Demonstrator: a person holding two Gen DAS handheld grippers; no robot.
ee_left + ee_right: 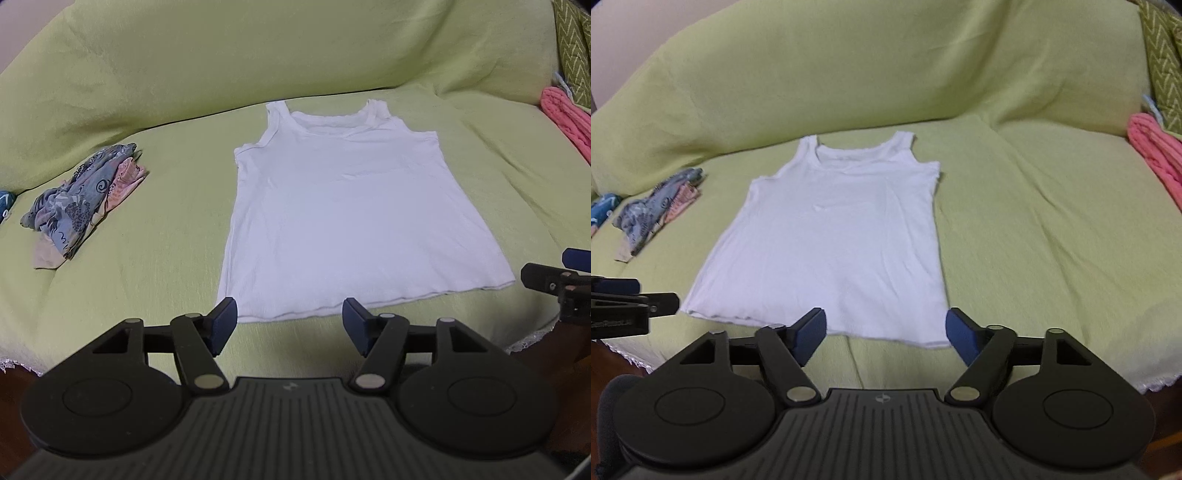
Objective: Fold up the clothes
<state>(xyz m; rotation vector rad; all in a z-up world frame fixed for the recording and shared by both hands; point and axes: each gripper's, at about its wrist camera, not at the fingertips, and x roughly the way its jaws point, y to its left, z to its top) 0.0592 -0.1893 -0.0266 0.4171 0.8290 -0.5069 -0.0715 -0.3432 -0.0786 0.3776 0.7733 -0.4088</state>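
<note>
A white tank top [354, 210] lies flat on the green-covered sofa seat [166, 236], straps towards the backrest, hem towards me. It also shows in the right wrist view [834, 236]. My left gripper [290, 323] is open and empty, just in front of the hem's left part. My right gripper [886, 332] is open and empty, over the hem's right part. Each gripper shows at the edge of the other's view: the right gripper [561, 277] and the left gripper [631, 295].
A crumpled blue patterned garment [81, 199] with a pink piece lies left of the top, also in the right wrist view [653, 210]. A pink knit cloth [569, 118] and a green chevron cushion [574, 48] sit at the right. The sofa's front edge has white lace trim [1156, 380].
</note>
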